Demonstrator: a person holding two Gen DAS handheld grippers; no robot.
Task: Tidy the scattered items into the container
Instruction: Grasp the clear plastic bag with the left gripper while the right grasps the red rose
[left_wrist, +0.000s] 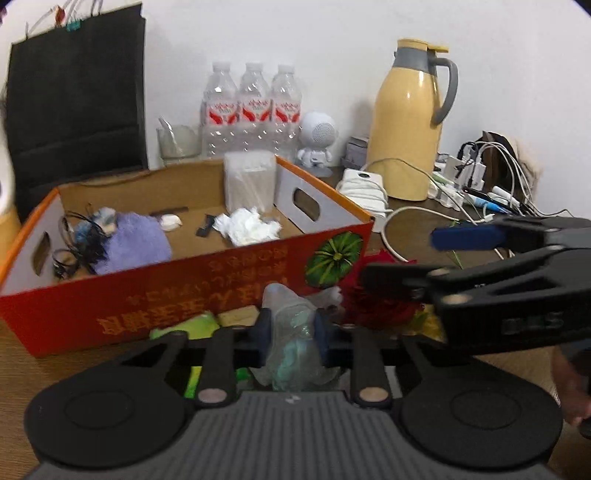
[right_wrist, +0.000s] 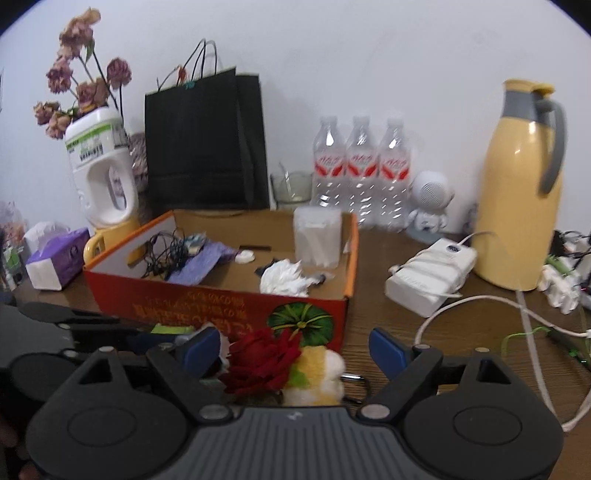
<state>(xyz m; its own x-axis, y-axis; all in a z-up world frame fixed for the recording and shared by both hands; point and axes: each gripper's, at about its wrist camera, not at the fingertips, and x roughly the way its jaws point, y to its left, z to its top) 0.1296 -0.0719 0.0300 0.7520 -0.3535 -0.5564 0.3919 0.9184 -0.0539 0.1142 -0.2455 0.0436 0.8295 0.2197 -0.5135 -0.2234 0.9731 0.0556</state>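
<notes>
1. A crumpled clear plastic bag (left_wrist: 291, 332) is clamped between the jaws of the left gripper (left_wrist: 291, 328), just in front of the red cardboard box (left_wrist: 184, 295), probably so that it can be lifted over the near wall.
2. The jaws of the right gripper (right_wrist: 291, 349) are held wide apart around a red artificial rose (right_wrist: 264, 360) and a small yellow-and-white plush toy (right_wrist: 317, 373); nothing is gripped yet.
3. These two items are seen on the wooden tabletop (right_wrist: 461, 332), close against the box front, with a green packet (left_wrist: 192, 325) beside them.
4. Inside the box, a purple cloth (left_wrist: 136, 240), tangled black cables (right_wrist: 162, 254), white crumpled tissue (left_wrist: 251, 225) and a clear plastic case (left_wrist: 249, 184) are already collected.
5. It is judged that only these few items outside remain to be put in.
</notes>
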